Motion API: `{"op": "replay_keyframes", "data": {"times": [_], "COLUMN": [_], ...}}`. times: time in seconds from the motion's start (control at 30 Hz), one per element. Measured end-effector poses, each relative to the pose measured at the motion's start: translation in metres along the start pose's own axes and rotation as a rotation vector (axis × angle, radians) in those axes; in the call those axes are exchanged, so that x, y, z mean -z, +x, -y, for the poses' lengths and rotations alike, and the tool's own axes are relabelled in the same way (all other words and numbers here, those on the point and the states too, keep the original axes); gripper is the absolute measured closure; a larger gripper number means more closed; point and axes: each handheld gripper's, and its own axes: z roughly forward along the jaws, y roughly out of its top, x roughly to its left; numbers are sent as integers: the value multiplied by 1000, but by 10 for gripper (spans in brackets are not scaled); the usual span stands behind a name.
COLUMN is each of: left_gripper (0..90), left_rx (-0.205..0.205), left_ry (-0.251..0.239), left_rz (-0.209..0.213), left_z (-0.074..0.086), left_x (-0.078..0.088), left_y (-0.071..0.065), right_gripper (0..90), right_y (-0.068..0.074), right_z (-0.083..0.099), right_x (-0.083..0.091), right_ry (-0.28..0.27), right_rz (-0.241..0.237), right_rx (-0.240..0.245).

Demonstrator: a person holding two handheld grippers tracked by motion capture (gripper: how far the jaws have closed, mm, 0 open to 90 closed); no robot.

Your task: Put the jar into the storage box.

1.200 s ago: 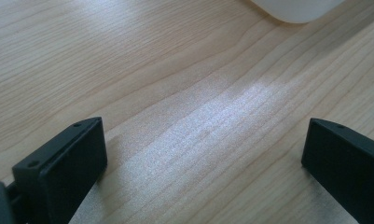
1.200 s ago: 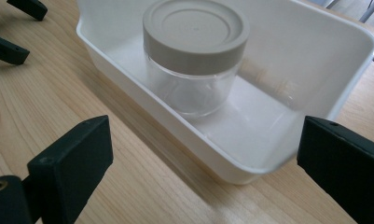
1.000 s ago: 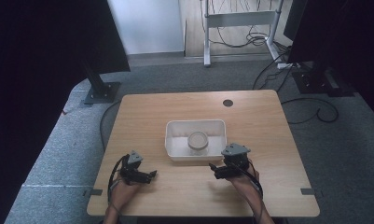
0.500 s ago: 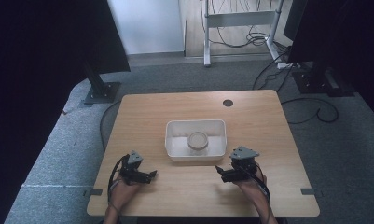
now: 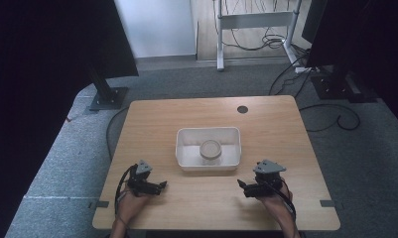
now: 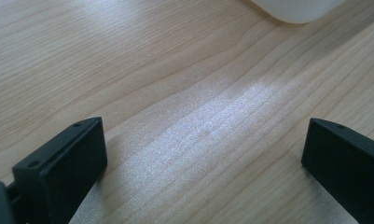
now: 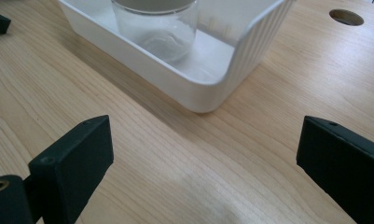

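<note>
A white plastic tray (image 5: 184, 148) sits in the middle of the wooden table, and a clear glass jar (image 5: 210, 149) with a pale lid stands inside it. In the right gripper view the tray's ribbed corner (image 7: 250, 51) and the jar (image 7: 159, 25) lie just ahead. My left gripper (image 5: 163, 185) rests low near the table's front left, open, with bare wood between its jaws (image 6: 203, 154). My right gripper (image 5: 241, 184) is at the front right, just below the tray's right corner, open and holding nothing (image 7: 203, 154).
A round cable hole (image 5: 242, 109) lies in the table's far right part. Black stands (image 5: 107, 94) and cables (image 5: 330, 114) are on the grey floor around the table. A white tray edge (image 6: 296, 7) shows at the top of the left gripper view.
My right gripper has drawn back from the tray toward the front edge and slightly right. The left gripper has stayed where it was.
</note>
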Motion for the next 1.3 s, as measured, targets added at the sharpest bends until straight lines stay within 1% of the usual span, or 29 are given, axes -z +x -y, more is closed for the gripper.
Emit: {"op": "replay_keyframes", "data": {"times": [0.2, 0.53, 0.9, 1.3], "left_gripper": [0, 0, 0, 0], "left_rx": [0, 1, 2, 3], "left_ry": [0, 0, 0, -1], "left_rz": [0, -1, -2, -2], "left_z": [0, 0, 0, 0], "left_x": [0, 0, 0, 0], "left_y": [0, 0, 0, 0], "right_gripper": [34, 35, 35, 35], "right_y": [-4, -10, -14, -16], "right_z": [9, 24, 40, 56], "right_x": [6, 13, 20, 21], "right_ry": [-1, 4, 29, 74], "right_rz": [16, 37, 51, 56], "right_rx": [-5, -26, -49, -69]}}
